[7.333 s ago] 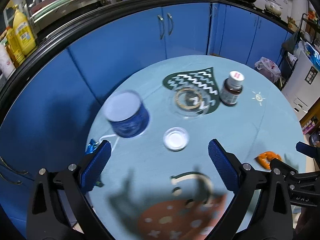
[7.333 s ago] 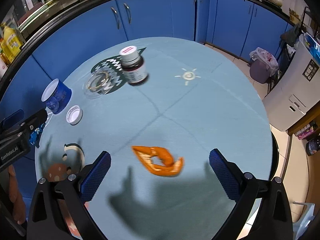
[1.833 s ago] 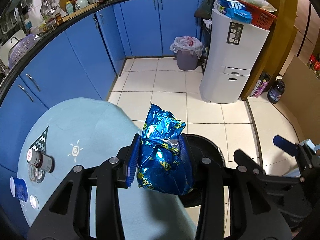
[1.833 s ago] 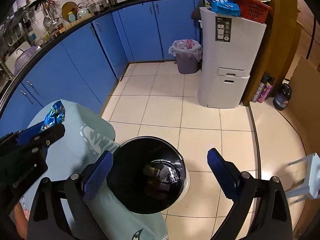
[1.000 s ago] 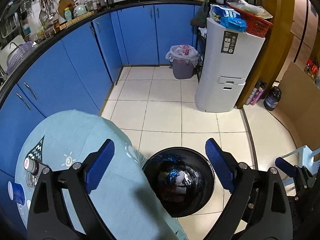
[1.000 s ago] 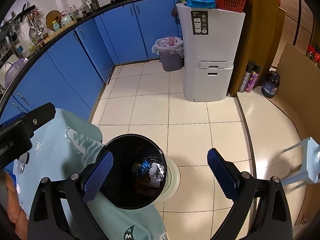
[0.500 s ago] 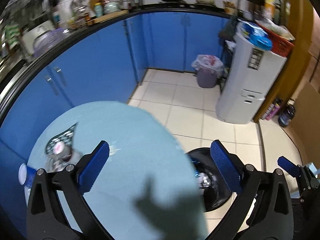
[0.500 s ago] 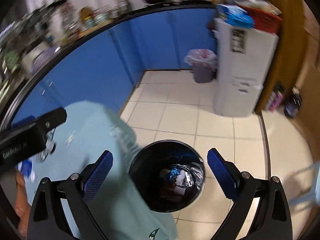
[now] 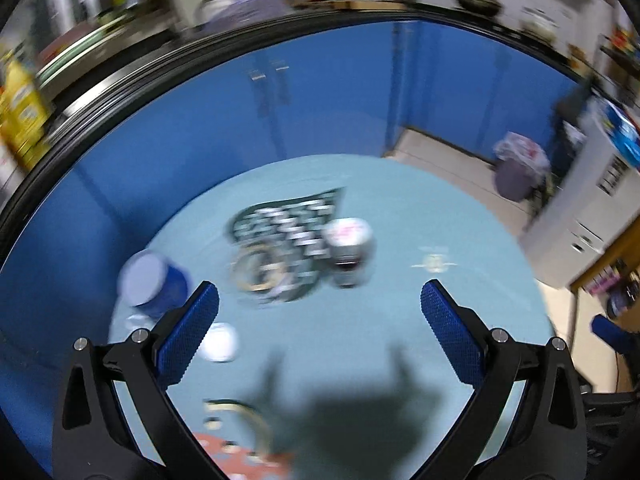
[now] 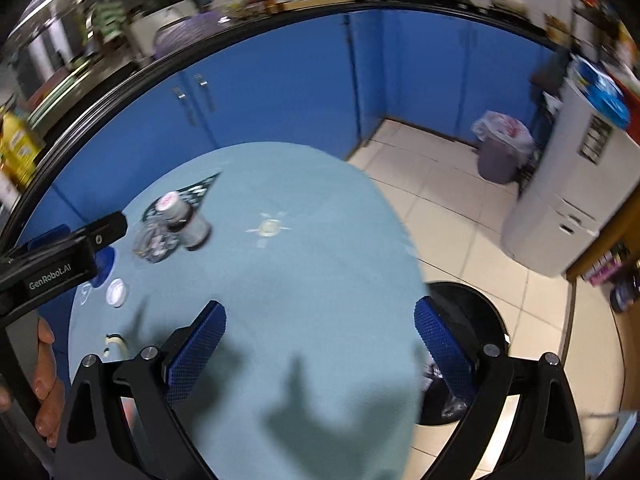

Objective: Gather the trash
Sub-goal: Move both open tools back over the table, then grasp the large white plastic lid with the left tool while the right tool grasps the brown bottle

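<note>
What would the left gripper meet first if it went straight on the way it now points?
Probably the bare tablecloth: the open left gripper points down at it, short of the blurred bottle. Depth is unclear.

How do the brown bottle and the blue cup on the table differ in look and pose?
The brown bottle is dark with a white cap on; the blue cup is blue with an open, pale mouth. The bottle looks slimmer, the cup squatter and wider. The bottle stands nearer the table's middle, the cup near its edge. Both appear upright on the teal tablecloth.
</note>
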Demonstrator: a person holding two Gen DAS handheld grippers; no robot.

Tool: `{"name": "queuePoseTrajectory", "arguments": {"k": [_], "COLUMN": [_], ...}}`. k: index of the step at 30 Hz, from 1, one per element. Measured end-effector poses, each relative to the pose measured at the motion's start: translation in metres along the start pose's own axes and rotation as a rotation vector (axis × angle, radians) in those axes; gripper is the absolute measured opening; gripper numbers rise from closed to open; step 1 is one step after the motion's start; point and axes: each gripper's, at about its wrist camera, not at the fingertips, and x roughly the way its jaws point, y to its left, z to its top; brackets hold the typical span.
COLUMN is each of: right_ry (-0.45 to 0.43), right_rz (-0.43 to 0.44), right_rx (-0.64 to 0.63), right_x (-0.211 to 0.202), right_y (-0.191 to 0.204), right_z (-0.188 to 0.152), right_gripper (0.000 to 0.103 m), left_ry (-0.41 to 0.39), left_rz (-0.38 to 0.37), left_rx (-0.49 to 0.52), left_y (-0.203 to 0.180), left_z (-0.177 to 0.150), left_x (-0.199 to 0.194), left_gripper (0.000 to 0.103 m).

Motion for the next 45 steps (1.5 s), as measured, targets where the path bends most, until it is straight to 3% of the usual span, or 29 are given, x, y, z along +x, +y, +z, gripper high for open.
{"name": "queuePoseTrajectory", "arguments": {"k": [6,12,20,30,33,38,45], "right_ry": [0.004,-0.001,0.009,0.071,0.085,0.133,0.116], "right_rz": [0.038,0.043,0.035,0.0,-0.007,-0.003,-0.004], "right_rx": [-0.078,-0.141,-0.189,-0.207,-0.208,-0.198,-0.207], "right_x": [0.022,0.045,0.083,0.131,0.14,0.155,0.153], "right_y": [0.059,0.107,0.149,0.161,0.16,0.156,0.154], "right_z": [0.016,0.031,0.052,0.065,0.063,0.059,0.054], "right_gripper": [0.093,0.093,0.093,0.093,0.086,0.046,0.044], "left_ry": [0.017,0.033,0.062,0.129,0.152,0.176,0.164], "left_rz": [0.104,0.124,0.101,0.075,0.062,0.081,0.08], "left_rx": [-0.096,-0.165,-0.167,-0.204,-0.211,-0.218,-0.238], "left_y": [0.081,0.141,0.164,0.173,0.173,0.176,0.181], "left_z": [-0.007,-0.008,-0.01,-0.013,-0.015,-0.017,-0.016], "left_x": [0.019,0.044,0.081,0.126,0.135,0.145,0.146], "left_gripper": [0.1,0.1,0.099,0.098,0.089,0.078,0.077]}}
